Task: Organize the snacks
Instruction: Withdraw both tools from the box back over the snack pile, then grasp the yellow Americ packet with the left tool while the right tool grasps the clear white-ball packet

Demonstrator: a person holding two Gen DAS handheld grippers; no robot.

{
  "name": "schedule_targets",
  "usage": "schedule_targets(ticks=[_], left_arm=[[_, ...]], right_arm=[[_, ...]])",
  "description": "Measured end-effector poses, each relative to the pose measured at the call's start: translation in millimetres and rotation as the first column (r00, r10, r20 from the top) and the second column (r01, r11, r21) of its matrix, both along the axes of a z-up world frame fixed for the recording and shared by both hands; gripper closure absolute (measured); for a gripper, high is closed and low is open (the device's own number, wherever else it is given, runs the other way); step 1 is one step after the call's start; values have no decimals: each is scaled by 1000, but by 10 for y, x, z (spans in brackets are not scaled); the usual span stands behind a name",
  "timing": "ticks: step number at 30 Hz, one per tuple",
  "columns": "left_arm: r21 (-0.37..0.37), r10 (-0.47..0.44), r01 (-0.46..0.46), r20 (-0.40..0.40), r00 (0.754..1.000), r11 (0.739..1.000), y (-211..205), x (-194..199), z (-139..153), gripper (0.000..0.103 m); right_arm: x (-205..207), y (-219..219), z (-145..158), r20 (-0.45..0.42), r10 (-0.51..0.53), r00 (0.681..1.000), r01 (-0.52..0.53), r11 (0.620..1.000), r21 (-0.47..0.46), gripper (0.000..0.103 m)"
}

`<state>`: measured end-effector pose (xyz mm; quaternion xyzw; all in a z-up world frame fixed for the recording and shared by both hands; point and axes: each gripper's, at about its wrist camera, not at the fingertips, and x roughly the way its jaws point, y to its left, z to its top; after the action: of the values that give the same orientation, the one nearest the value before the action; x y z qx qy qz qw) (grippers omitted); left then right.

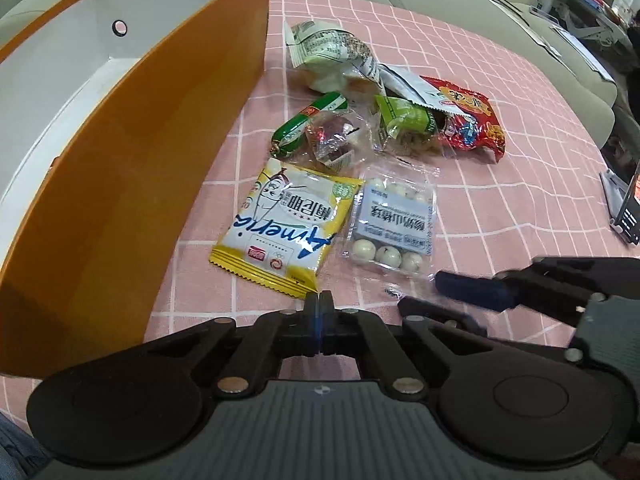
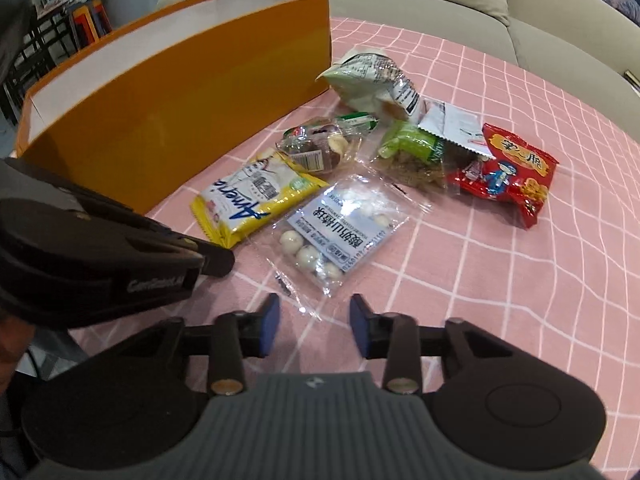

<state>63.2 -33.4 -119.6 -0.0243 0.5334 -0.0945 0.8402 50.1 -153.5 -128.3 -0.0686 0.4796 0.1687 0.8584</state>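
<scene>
- Pink checked tablecloth (image 1: 500, 208): covers the whole tabletop; its near edge is hidden behind both tools, its far edge meets a beige sofa (image 2: 440, 4).
- Orange box (image 1: 132, 184): open-topped, white inside, along the left side of the tabletop; its left end is cut off in the left wrist view, and its floor is only partly seen.
- Left gripper (image 1: 319, 300): jaws pressed together, nothing between them; tips just short of the yellow packet's near corner, contact cannot be told.
- Right gripper (image 2: 314, 312): jaws a little apart, holding nothing; tips sit just before the near corner of the clear bag.
- Red snack bag (image 2: 508, 176): furthest right of the pile, towards the right edge; its left end lies under a silver-white wrapper (image 2: 456, 128).
- Pale green bag (image 1: 324, 48): at the far end of the pile, near the box's far corner; crumpled, print unreadable.
- Yellow packet (image 1: 284, 224): flat, just beside the box's long wall, near side of the pile.
- Clear bag of white balls (image 1: 394, 224): flat, just right of the yellow packet; blue-grey label across it.
- Green-labelled clear pouch (image 2: 412, 152): mid-pile, contents brownish, hard to make out.
- Clear pouch of mixed pieces (image 1: 334, 140): mid-pile, overlapping a green sausage stick (image 1: 308, 122).
</scene>
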Motion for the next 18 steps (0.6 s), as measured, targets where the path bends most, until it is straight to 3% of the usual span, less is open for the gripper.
schedule_targets(ticks=[3,4,8,14,18], left_arm=[[9,17,-18,13,1000,1000,37,0,33,103],[13,23,-23,16,1000,1000,47,1,44,98],[35,37,-37,2,999,999,72,5,18,82],[38,39,-38,-11,999,999,37,30,-41,75],[59,55,-55,-2,998,997,-13,53,-70,75]], right_arm=[[9,-29,-9,-2,-11,1000,11,1000,2,101],[5,-48,6,-1,-12,1000,12,1000,3,103],[-32,-121,72,11,-30,999,30,999,-26,103],[-46,-354,118,9,-94,996,94,995,-22,103],[-70,-305,127,6,-58,998,57,998,34,100]])
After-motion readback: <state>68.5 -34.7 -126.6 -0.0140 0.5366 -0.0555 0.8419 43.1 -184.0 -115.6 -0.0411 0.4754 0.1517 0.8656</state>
